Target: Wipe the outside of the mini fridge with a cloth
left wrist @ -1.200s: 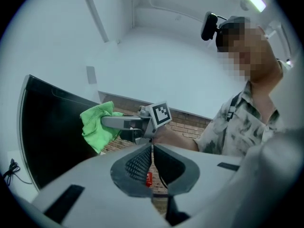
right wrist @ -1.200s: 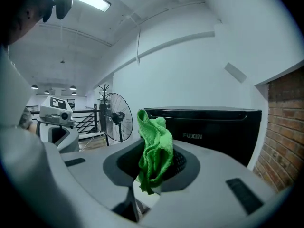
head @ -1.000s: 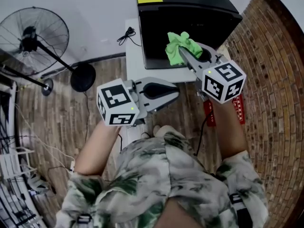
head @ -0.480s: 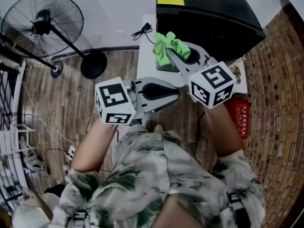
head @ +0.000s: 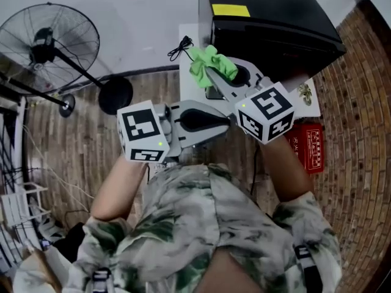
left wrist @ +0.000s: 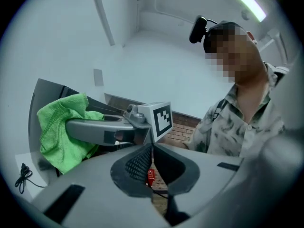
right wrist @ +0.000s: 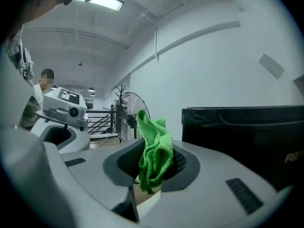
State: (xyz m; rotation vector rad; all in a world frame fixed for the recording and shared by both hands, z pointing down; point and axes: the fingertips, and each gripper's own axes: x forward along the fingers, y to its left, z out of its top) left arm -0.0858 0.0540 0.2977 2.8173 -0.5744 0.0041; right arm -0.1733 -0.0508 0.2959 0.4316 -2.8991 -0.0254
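Judging by the right gripper view, the approach step is in hand. The green cloth [right wrist: 154,137] is pinched between the jaws of the right tongs [right wrist: 153,167] and stands bunched above them. A gap is seen between the cloth and the black mini fridge [right wrist: 242,137] to its right, and no contact with the fridge is shown.

In the head view the cloth is located at the near left corner of the fridge, above the white bench [head: 184,72] on which the fridge is stood. A yellow label [head: 230,10] is seen on the fridge near its left edge. A black cable [head: 179,44] is laid on the bench beside the fridge's left side.

The left tongs [left wrist: 152,148] are closed, jaw against jaw, with nothing between them. They are held low and close to the body, short of the bench, and are not engaged in the task.

Next move, as estimated:
- The cloth is to be pressed flat against an outer panel, the left side or the top being nearest.
- The cloth is then to be drawn along the panel in overlapping strokes.
- A firm grip is called for, since only a small fold appears to be clamped.
- The hard jaw tips should be kept off the panel, and the cable should be avoided.
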